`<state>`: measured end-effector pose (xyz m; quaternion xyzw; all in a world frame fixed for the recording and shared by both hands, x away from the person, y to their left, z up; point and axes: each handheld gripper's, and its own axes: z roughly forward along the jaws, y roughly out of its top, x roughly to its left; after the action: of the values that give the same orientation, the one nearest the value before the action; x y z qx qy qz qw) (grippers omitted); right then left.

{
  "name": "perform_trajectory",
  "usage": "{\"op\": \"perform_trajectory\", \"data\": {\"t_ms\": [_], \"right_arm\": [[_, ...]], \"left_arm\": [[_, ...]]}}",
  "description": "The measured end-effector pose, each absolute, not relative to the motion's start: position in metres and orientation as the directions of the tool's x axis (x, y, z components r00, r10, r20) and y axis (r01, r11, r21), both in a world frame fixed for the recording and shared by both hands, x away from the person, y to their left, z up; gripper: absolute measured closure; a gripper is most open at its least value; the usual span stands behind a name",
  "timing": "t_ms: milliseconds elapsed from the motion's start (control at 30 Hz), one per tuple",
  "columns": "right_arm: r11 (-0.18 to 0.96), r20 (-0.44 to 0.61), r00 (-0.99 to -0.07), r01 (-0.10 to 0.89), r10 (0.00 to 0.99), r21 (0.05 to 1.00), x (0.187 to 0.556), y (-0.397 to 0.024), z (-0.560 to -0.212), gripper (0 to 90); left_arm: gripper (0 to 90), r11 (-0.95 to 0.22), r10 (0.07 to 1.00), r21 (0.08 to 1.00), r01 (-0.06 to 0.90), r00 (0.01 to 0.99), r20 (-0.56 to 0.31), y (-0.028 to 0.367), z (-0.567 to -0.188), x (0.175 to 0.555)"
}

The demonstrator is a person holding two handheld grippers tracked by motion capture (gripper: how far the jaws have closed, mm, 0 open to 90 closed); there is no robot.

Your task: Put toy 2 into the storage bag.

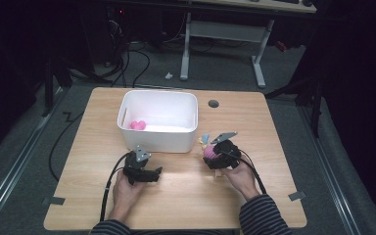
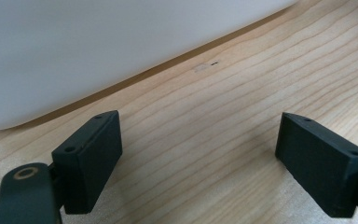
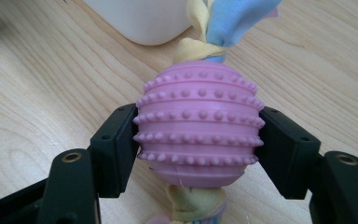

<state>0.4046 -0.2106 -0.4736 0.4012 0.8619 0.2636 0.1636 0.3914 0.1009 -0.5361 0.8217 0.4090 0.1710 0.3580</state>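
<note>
From the high view I had the light wooden worktop with bare board in front of both hands and along its left and right edges. The left tongs sat just in front of the white plastic bin, near its front wall but apart from it. The right tongs were by the bin's right front corner, with the pink studded rubber ball in them. Inside the bin lay a small pink object, towards its left side.

In the left gripper view my left tongs stood wide apart over bare wood with nothing between them, the bin's wall close ahead.

In the right gripper view the right tongs were clamped on the ball, one pad on each flank. Yellow and blue fabric strips ran from its far end, towards the bin's corner.
</note>
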Motion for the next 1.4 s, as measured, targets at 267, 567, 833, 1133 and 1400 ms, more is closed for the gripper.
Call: {"op": "perform_trajectory", "data": {"t_ms": [267, 567, 833, 1133, 1400], "right_arm": [[0.527, -0.052, -0.636, 0.587, 0.770, 0.615, 0.397, -0.217, -0.459, 34.6], [0.507, -0.006, -0.650, 0.587, 0.760, 0.631, 0.391, -0.227, -0.446, 34.6], [0.524, -0.053, -0.656, 0.549, 0.753, 0.651, 0.384, -0.229, -0.424, 34.6], [0.522, -0.056, -0.673, 0.516, 0.738, 0.680, 0.384, -0.230, -0.396, 34.6], [0.515, -0.029, -0.698, 0.498, 0.715, 0.698, 0.390, -0.227, -0.379, 34.7]], "left_arm": [[14.7, -0.409, 0.794, 0.728, 0.550, 0.608, -0.013, 0.101, -0.536, 0.391], [14.8, -0.411, 0.794, 0.728, 0.549, 0.608, -0.011, 0.101, -0.536, 0.392], [14.8, -0.410, 0.795, 0.728, 0.550, 0.607, -0.011, 0.101, -0.536, 0.391], [15.0, -0.409, 0.795, 0.728, 0.551, 0.607, -0.013, 0.101, -0.536, 0.391], [15.1, -0.409, 0.795, 0.728, 0.550, 0.607, -0.012, 0.101, -0.536, 0.391]]}}
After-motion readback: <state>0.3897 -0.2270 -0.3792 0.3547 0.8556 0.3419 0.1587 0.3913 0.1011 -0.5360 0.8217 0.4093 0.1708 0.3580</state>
